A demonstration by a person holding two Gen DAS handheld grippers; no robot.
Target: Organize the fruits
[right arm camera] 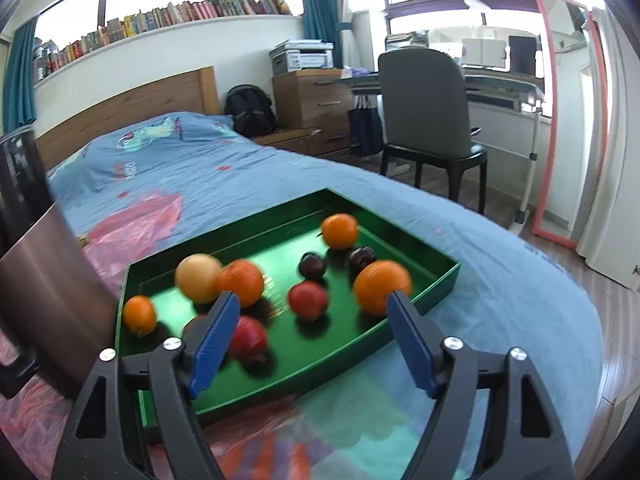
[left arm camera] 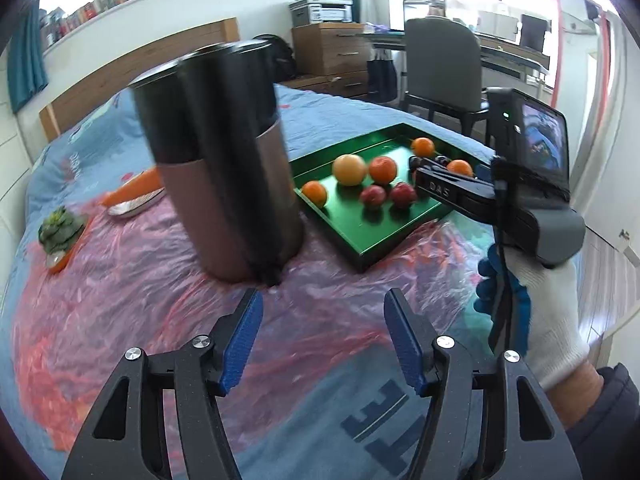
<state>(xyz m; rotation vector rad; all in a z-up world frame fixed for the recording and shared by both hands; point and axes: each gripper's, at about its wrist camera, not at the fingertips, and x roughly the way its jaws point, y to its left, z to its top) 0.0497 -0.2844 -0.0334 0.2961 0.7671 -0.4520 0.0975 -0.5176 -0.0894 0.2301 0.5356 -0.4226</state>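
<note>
Bed (right arm camera: 248,168) under everything, blue cover and pink plastic sheet. Dark canister (left arm camera: 224,168) just ahead-left of left tool (left arm camera: 323,340): half open, empty. Green tray (right arm camera: 432,280) directly ahead of right tool (right arm camera: 314,340): spread wide, empty, hovering above near rim. In tray: oranges, pale round fruit (right arm camera: 199,278), red apples, dark plums. Likely step: reaching for a fruit. Next: lowering over red apple (right arm camera: 248,340), then closing.

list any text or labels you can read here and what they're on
"DAS": white letters on the right gripper body, seen from the left wrist.
Large dark letters on the blue bedsheet: cut off, unreadable.
Print on the bedsheet near the headboard: blurred.
Book spines on the window ledge: too small.
</note>
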